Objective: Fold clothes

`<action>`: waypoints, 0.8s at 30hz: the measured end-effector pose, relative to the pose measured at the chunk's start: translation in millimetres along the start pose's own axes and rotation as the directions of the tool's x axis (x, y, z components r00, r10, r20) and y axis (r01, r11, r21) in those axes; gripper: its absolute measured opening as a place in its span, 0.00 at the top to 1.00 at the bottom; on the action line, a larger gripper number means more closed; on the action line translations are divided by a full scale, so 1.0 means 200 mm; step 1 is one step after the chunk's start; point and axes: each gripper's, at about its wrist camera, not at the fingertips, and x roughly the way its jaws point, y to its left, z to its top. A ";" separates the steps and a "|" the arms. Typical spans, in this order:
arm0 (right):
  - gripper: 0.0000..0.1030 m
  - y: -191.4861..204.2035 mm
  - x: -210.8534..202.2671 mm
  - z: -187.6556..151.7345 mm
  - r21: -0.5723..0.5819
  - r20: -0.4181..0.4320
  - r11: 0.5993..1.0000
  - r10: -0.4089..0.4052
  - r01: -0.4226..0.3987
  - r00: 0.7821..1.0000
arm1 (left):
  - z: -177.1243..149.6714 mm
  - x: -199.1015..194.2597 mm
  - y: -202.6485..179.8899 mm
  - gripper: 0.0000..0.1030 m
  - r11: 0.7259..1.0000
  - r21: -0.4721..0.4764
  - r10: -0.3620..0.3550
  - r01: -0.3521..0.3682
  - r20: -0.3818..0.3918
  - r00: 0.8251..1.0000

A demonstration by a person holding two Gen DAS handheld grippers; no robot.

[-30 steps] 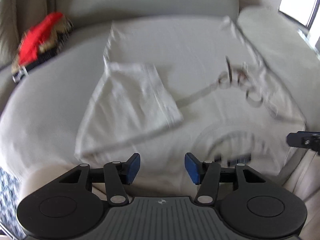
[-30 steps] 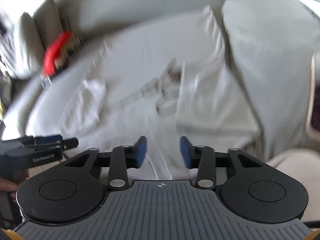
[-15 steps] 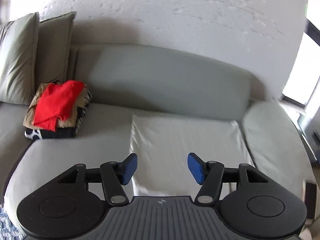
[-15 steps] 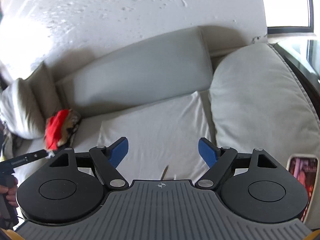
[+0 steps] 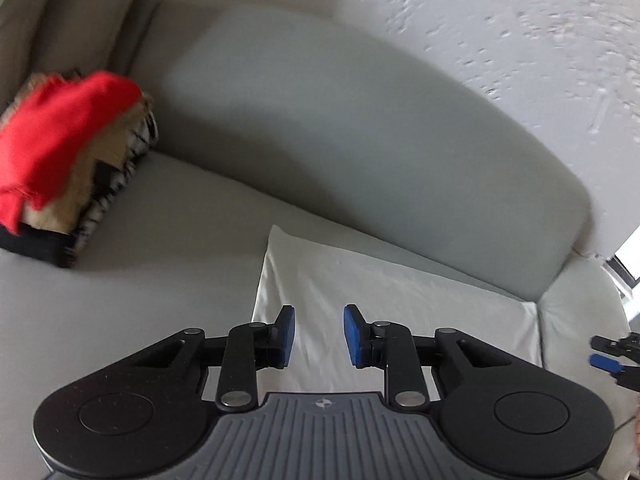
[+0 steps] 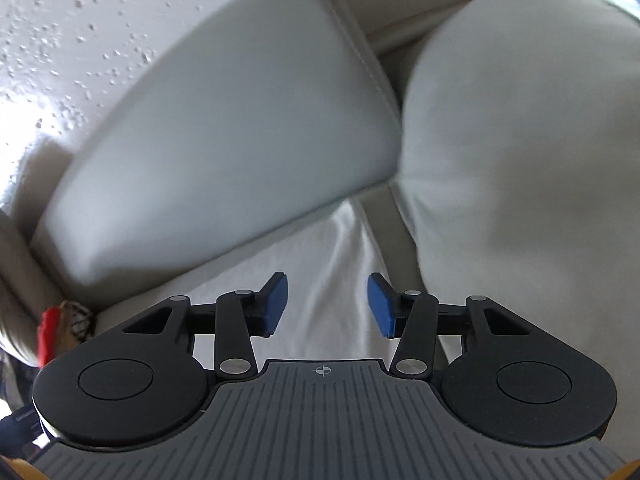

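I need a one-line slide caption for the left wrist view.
Open left gripper above white folded garment on grey sofa, beside stacked clothes.

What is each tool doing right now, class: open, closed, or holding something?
Left tool: open, holding nothing, above the white garment.
Right tool: open, holding nothing, above the same garment.

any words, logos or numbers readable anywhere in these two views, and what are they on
No readable words or numbers in either view.
A small round crosshair mark, no letters, sits on each gripper's grey ribbed body: left gripper, right gripper.
The white garment shows only plain fabric here.
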 end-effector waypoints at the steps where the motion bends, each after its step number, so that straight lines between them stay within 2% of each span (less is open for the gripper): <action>1: 0.50 -0.01 0.08 0.03 0.001 -0.001 1.000 -0.001 0.001 1.000 | 0.01 0.05 0.02 0.77 1.000 0.000 -0.006 0.006 -0.009 1.000; 5: 0.51 -0.02 0.31 0.09 -0.031 0.039 0.998 -0.062 0.064 0.997 | 0.05 0.24 0.06 0.76 1.000 -0.013 -0.023 0.022 -0.021 1.000; 7: 0.51 -0.02 0.40 0.11 -0.063 0.039 0.995 -0.080 0.082 0.996 | 0.06 0.31 0.07 0.75 1.000 -0.013 0.003 -0.003 -0.019 1.000; 10: 0.58 -0.04 0.49 0.12 -0.090 0.048 0.993 -0.076 0.080 0.996 | 0.06 0.39 0.10 0.75 0.999 -0.044 0.032 -0.032 -0.007 0.999; 11: 0.65 -0.05 0.50 0.12 -0.098 0.054 0.993 -0.064 0.069 0.997 | 0.06 0.40 0.12 0.75 0.997 -0.067 0.026 -0.026 -0.005 1.000; 12: 0.89 -0.05 0.50 0.11 -0.107 0.055 0.993 -0.047 0.053 0.997 | 0.06 0.41 0.15 0.75 0.996 -0.089 0.020 -0.021 -0.003 1.000; 13: 0.95 -0.05 0.51 0.11 -0.121 0.042 0.992 -0.018 0.023 0.999 | 0.06 0.42 0.17 0.75 0.994 -0.111 0.015 -0.015 -0.001 1.000; 15: 0.95 -0.04 0.50 0.08 -0.168 0.040 0.986 -0.003 0.010 0.999 | 0.05 0.44 0.21 0.75 0.990 -0.142 0.007 -0.006 0.007 1.000; 17: 0.96 -0.04 0.50 0.05 -0.217 0.042 0.976 -0.024 0.032 0.999 | 0.06 0.45 0.25 0.75 0.988 -0.157 -0.006 0.008 0.014 1.000; 19: 0.96 -0.04 0.50 0.04 -0.205 0.037 0.978 -0.025 0.032 0.999 | 0.06 0.46 0.28 0.70 0.985 -0.172 -0.020 0.024 0.021 1.000; 21: 0.96 -0.04 0.51 0.04 -0.171 0.030 0.985 -0.025 0.030 0.999 | 0.08 0.51 0.31 0.70 0.984 -0.177 -0.018 0.019 0.007 1.000; 24: 0.96 -0.04 0.51 0.03 -0.162 0.024 0.986 -0.024 0.027 0.999 | 0.12 0.60 0.34 0.71 0.976 -0.209 -0.066 0.063 -0.007 0.998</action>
